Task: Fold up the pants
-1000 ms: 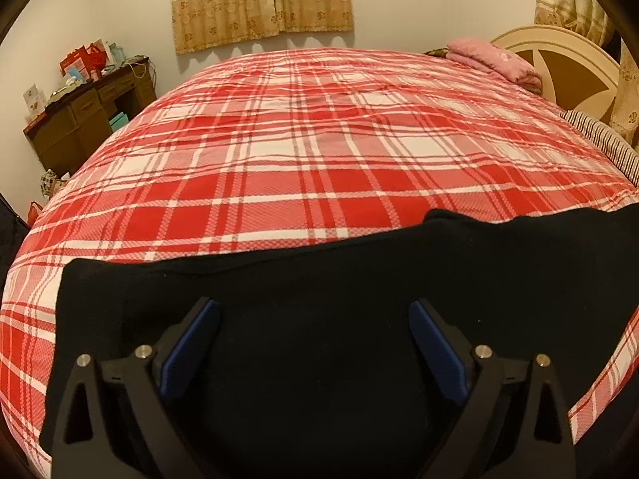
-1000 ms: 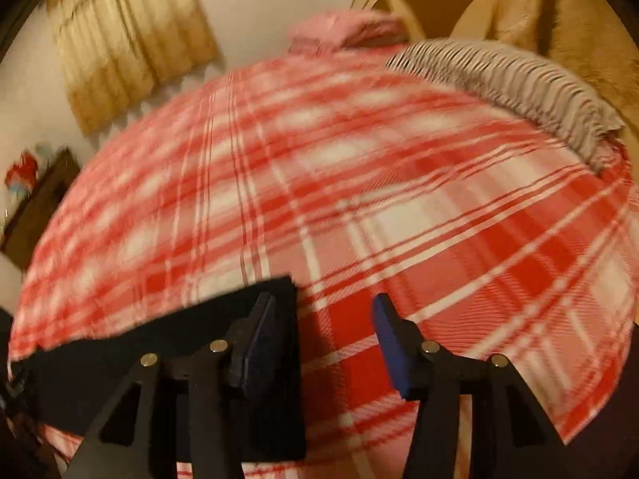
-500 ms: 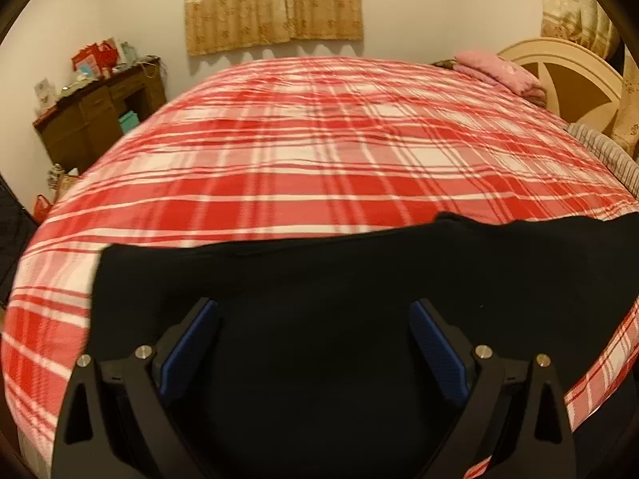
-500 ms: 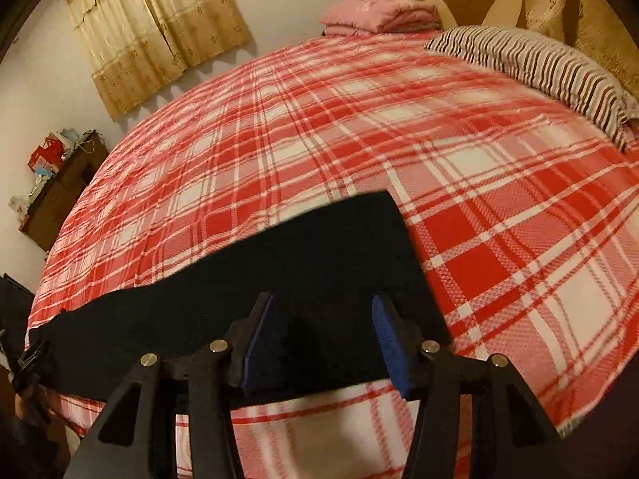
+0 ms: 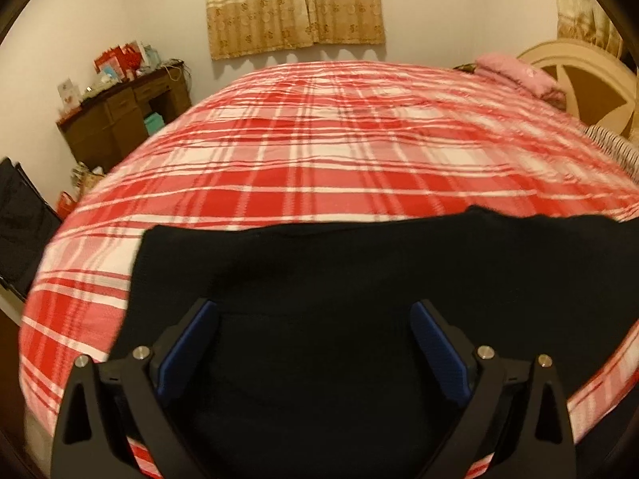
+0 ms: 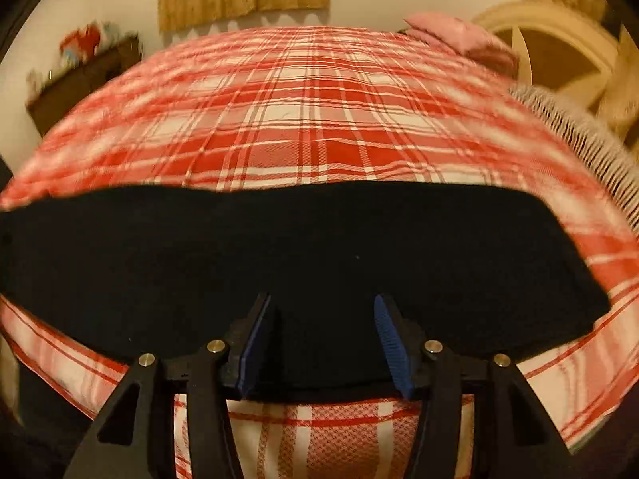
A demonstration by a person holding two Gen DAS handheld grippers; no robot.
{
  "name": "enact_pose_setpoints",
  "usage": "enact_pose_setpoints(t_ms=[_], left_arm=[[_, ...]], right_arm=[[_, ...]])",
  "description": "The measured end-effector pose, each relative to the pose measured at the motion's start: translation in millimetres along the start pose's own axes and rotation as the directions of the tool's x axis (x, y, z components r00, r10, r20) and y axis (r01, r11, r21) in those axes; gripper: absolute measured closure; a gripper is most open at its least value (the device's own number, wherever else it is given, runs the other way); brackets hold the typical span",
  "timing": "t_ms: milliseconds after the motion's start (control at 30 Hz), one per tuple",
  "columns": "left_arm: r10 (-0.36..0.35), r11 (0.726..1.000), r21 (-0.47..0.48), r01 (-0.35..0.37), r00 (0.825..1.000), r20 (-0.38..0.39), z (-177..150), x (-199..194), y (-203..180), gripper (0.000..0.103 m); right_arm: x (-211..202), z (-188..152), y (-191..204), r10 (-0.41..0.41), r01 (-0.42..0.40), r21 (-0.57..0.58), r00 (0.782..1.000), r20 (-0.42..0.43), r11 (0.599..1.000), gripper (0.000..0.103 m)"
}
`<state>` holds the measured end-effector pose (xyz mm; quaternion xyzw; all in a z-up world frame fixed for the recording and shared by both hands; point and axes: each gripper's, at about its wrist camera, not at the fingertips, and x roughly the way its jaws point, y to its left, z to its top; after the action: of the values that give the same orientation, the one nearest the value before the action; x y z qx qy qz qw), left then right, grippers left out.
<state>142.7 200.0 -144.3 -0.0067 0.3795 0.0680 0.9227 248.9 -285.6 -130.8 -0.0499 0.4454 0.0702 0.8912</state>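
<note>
The black pants (image 5: 359,319) lie spread in a long dark band along the near edge of the bed (image 5: 339,167), running side to side across the red-and-white plaid cover. This placement suits folding: the cloth is flat, within reach from the near edge, and its ends and long edges are exposed against the plaid.

The left gripper (image 5: 315,343) hovers over the pants with its blue pads spread wide and nothing between them; it is released. It sits towards the garment's left end, whose corner shows just beyond its left finger. The right gripper (image 6: 325,343) is also released, its pads parted above the near long edge of the pants (image 6: 319,247), where a strip of plaid shows beneath the fingers. Whether either one touches the cloth cannot be told. Judging from these poses, both are lining up to pinch an edge for a fold.

Past the pants the bed is mostly bare cover. A folded pink item (image 5: 515,74) lies at the far right corner by the cream headboard (image 5: 591,80), and a striped pillow (image 6: 579,135) sits along the right edge; both are well apart from the pants. A dark wooden desk (image 5: 124,115) with clutter stands off the far left corner. Nothing obstructs the fold.
</note>
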Motion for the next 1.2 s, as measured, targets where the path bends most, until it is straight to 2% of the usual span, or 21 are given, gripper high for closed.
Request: enact_pose_setpoints(t_ms=[67, 233, 333, 367, 500, 567, 767, 933, 1000, 1100, 1200], left_arm=[[-0.018, 1.000, -0.007, 0.019, 1.000, 0.013, 2.0, -3.9, -5.1, 0.003], [-0.055, 0.998, 0.021, 0.055, 0.998, 0.037, 8.1, -8.1, -25.7, 0.003], [-0.063, 0.998, 0.026, 0.062, 0.997, 0.035, 9.1, -7.3, -31.5, 0.003], [-0.067, 0.997, 0.024, 0.067, 0.997, 0.035, 9.4, -6.8, -31.8, 0.003], [-0.060, 0.998, 0.022, 0.059, 0.998, 0.032, 7.1, -7.5, -32.7, 0.003], [-0.048, 0.999, 0.016, 0.048, 0.998, 0.028, 6.1, -6.6, -30.2, 0.003], [-0.045, 0.999, -0.019, 0.045, 0.999, 0.001, 1.3, 0.8, -22.3, 0.003], [-0.034, 0.999, -0.009, 0.034, 0.999, -0.009, -1.2, 5.6, -24.1, 0.003], [-0.034, 0.999, -0.009, 0.034, 0.999, -0.011, -1.2, 5.8, -23.9, 0.003], [-0.044, 0.999, -0.019, 0.044, 0.999, -0.008, -2.4, 4.5, -21.1, 0.003], [-0.041, 0.999, -0.012, 0.041, 0.999, -0.012, -3.7, 6.3, -21.1, 0.003]], right_arm=[[-14.0, -0.5, -18.9, 0.088, -0.091, 0.082, 0.995, 0.038, 0.993, 0.049], [-56.8, -11.4, -75.6, 0.051, -0.098, 0.267, 0.983, 0.178, 0.959, 0.049], [-68.9, -20.6, -112.4, 0.035, -0.114, 0.387, 0.978, 0.203, 0.915, 0.049], [-71.8, -25.4, -129.7, 0.027, -0.118, 0.443, 0.978, 0.207, 0.889, 0.049], [-78.2, -39.7, -167.3, 0.004, -0.124, 0.565, 0.978, 0.208, 0.816, 0.049], [-73.1, -43.5, -178.5, 0.019, -0.143, 0.605, 0.978, 0.206, 0.783, 0.049], [-54.0, -51.1, -192.6, 0.083, -0.197, 0.653, 0.976, 0.202, 0.731, 0.049], [-42.8, -43.9, -195.5, 0.079, -0.211, 0.643, 0.970, 0.228, 0.736, 0.050], [-43.6, -43.1, -196.4, 0.090, -0.229, 0.647, 0.967, 0.240, 0.728, 0.051], [-38.4, -44.7, -195.6, 0.148, -0.284, 0.647, 0.955, 0.257, 0.708, 0.052], [-33.3, -43.8, -197.5, 0.138, -0.286, 0.653, 0.953, 0.270, 0.701, 0.054]])
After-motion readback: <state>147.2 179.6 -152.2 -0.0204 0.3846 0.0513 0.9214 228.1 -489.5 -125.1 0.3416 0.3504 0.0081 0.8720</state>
